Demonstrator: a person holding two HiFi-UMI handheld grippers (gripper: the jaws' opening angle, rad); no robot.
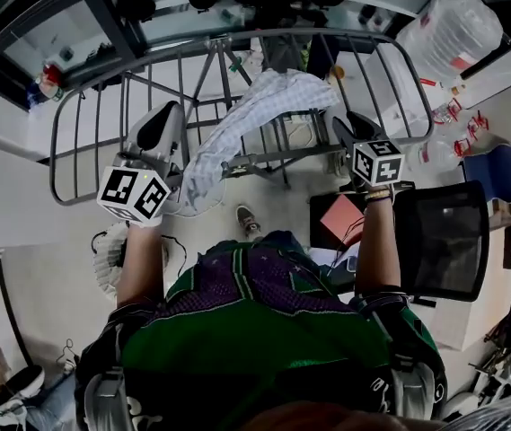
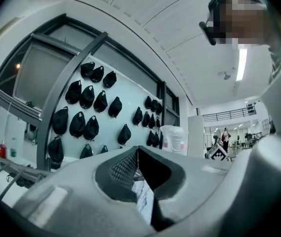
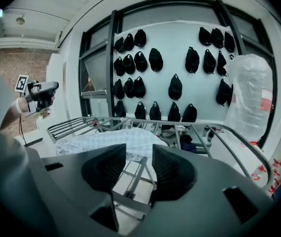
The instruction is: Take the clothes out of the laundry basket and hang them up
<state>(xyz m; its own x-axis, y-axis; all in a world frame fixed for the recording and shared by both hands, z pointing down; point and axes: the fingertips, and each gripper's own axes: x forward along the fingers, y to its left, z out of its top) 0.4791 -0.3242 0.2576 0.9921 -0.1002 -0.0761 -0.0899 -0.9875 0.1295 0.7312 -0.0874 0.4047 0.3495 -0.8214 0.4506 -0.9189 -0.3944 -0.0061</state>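
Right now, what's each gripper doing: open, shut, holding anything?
Left gripper: shut on the garment.
Right gripper: open, nothing between its jaws.

Dim, bluish indoor light. A ceiling strip lamp (image 2: 241, 63) glares at the far right. Fisheye bending and dark corners throughout, and the near foreground is soft.

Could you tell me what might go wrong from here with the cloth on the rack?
1. The left gripper is shut on only a thin pinch of the cloth, so the fabric might slip free.
2. The right gripper is open and empty, so a pull from the left could drag the bunched cloth off the rack.
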